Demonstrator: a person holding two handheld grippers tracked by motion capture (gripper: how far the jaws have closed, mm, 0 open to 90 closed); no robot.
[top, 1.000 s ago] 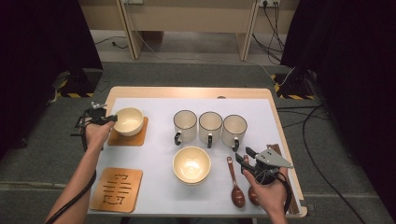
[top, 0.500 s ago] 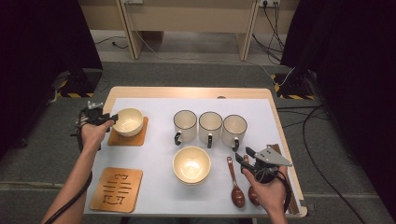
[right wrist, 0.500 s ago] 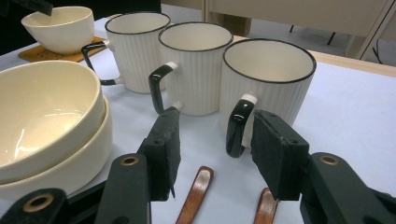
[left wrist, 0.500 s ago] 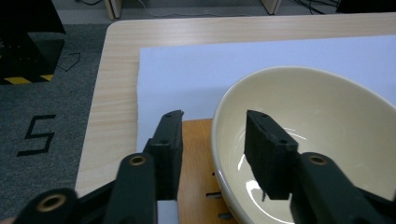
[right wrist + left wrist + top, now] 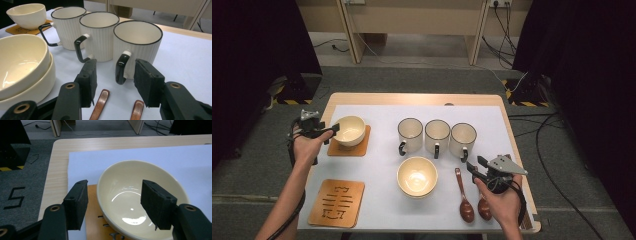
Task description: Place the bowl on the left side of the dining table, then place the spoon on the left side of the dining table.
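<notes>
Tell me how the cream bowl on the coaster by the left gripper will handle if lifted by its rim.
The bowl looks glazed and glossy, so it is probably slippery between the fingers. It seems rigid ceramic, likely fragile if dropped. Its wide round body may tilt when held by one side of the rim.

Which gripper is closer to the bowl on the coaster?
Left. The left gripper sits at the bowl rim; the right gripper is far across the table.

Both tongs (image 5: 331, 132) (image 5: 473, 167) agape.
</notes>
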